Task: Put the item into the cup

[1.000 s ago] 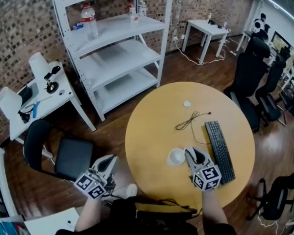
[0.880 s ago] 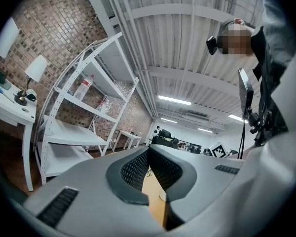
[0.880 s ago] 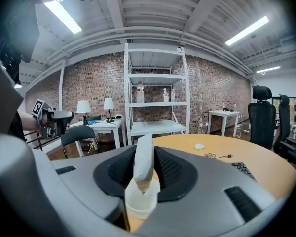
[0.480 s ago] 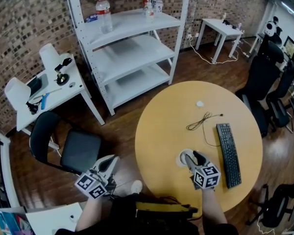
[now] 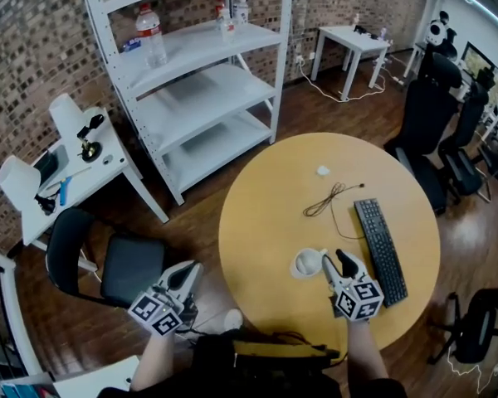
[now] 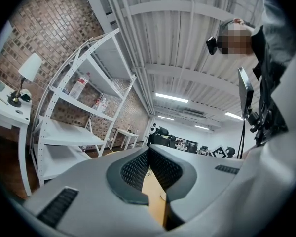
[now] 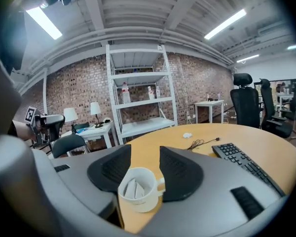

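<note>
A white cup (image 5: 305, 263) stands on the round yellow table (image 5: 257, 222), near its front edge. A folded white item (image 7: 134, 188) lies inside the cup (image 7: 138, 189). My right gripper (image 5: 333, 263) is just right of the cup; in the right gripper view its jaws (image 7: 144, 164) are opening on either side of the cup, and the pads touch nothing. My left gripper (image 5: 181, 282) hangs off the table at the lower left. In the left gripper view its tips (image 6: 148, 151) meet with nothing between them.
A black keyboard (image 5: 380, 251) lies right of my right gripper, with a dark cable (image 5: 328, 199) and a small white object (image 5: 322, 171) farther back. A white shelf unit (image 5: 199, 73) stands behind the table, a black chair (image 5: 108, 259) to its left, and office chairs (image 5: 432, 114) to its right.
My right gripper's jaws have spread, and it has drawn back from over the cup to the cup's right. The left gripper has stayed in place.
</note>
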The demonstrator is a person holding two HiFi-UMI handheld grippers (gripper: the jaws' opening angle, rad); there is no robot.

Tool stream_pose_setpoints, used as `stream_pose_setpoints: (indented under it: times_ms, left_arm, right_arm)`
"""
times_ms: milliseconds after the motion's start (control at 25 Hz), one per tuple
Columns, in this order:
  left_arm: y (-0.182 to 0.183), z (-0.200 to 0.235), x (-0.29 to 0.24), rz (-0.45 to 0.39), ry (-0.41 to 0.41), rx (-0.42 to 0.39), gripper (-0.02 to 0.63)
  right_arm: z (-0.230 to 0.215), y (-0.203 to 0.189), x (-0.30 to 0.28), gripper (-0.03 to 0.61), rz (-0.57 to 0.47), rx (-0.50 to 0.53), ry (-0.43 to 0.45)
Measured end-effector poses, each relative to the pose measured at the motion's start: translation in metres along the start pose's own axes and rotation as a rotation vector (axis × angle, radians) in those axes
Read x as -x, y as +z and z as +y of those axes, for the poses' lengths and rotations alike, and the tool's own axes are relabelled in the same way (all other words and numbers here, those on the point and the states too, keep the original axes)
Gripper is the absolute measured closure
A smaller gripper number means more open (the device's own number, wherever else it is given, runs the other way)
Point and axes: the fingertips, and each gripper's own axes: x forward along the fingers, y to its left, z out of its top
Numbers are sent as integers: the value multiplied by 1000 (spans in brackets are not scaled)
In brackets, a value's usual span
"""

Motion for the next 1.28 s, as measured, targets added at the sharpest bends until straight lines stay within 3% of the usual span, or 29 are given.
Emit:
stream_pose_setpoints:
  times_ms: [200,320,520,800,1280]
  left_arm:
    - [-7,-15,-31,25,-90,-22,618]
    - [-14,-36,-52,62,-162,-48,618]
    - [-16,-58,-83,33,-236,14,618]
    - [-26,-80,-102,78,-316,-6,618]
    - [-22,-85,-118,82,-338,-28,618]
  right_arm:
    - [-19,27,57,391,-185,-37,-41]
    - [-36,35,101,393,-254,-65,-123]
    - [-70,23,166,394,-315,-108,-276]
    - [-90,-1,232,569,-390,-152,-464]
    - [-95,-15,238,569,-393,-179,-504]
